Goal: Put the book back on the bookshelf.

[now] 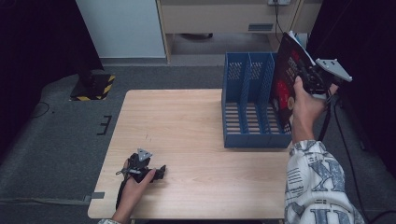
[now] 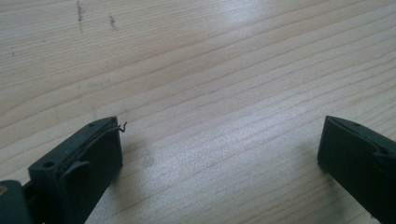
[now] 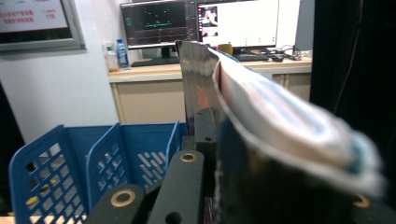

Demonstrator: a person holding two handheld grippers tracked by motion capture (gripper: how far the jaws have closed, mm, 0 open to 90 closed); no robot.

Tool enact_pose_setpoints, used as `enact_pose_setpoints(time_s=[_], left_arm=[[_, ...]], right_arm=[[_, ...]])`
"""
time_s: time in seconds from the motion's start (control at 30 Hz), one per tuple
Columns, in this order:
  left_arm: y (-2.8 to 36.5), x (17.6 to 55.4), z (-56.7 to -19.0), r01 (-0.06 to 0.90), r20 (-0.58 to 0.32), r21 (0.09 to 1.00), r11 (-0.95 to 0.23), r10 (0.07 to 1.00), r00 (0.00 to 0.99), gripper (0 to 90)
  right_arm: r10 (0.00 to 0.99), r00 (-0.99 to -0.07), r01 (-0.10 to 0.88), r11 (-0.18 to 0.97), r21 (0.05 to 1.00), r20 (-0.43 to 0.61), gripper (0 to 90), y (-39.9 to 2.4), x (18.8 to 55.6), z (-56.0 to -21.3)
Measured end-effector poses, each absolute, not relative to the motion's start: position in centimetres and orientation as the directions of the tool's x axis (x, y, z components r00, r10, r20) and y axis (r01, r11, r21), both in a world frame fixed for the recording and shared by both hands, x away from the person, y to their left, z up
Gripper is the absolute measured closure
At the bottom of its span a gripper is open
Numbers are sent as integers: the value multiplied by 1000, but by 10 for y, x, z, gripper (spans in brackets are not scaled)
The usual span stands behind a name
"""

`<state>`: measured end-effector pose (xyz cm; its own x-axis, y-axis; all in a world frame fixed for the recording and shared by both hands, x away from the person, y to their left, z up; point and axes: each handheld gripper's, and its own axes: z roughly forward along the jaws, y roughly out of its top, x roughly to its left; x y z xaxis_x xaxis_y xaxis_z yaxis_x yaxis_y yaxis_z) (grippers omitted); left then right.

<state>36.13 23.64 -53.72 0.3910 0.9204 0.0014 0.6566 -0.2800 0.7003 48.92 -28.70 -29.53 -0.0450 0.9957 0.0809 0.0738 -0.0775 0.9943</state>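
Right gripper (image 1: 299, 81): clamped on a dark-covered magazine (image 1: 286, 84), held upright above the rightmost slot of the blue file rack (image 1: 247, 121).
Magazine pages (image 3: 289, 116): bulge beside the jaws, blurred, probably sagging.
Left gripper (image 1: 156, 173): jaws wide apart, nothing between, resting on the wooden table (image 1: 187, 121), well apart from the rack.
Behind rack: desk with monitors (image 3: 201, 21).

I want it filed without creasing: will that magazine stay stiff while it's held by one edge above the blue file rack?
Probably not: the magazine already bows past the right hand-held gripper, so it looks floppy. Its glossy cover may slip. It seems light, carried upright over the blue file rack.
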Motion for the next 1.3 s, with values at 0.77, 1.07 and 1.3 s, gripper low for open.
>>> enact_pose_setpoints(time_s=[0.77, 1.07, 1.3], left_arm=[[237, 361, -537, 656, 3, 698, -287, 917, 398, 0], [237, 361, -537, 657, 2, 698, -287, 917, 398, 0], [237, 361, -537, 657, 3, 698, -287, 918, 397, 0]], right_arm=[[997, -38, 94, -59, 994, 63, 869, -283, 501, -339], [998, -26, 110, -51, 993, 54, 870, -284, 504, -351], [998, -18, 114, -50, 992, 53, 869, -291, 505, -359]])
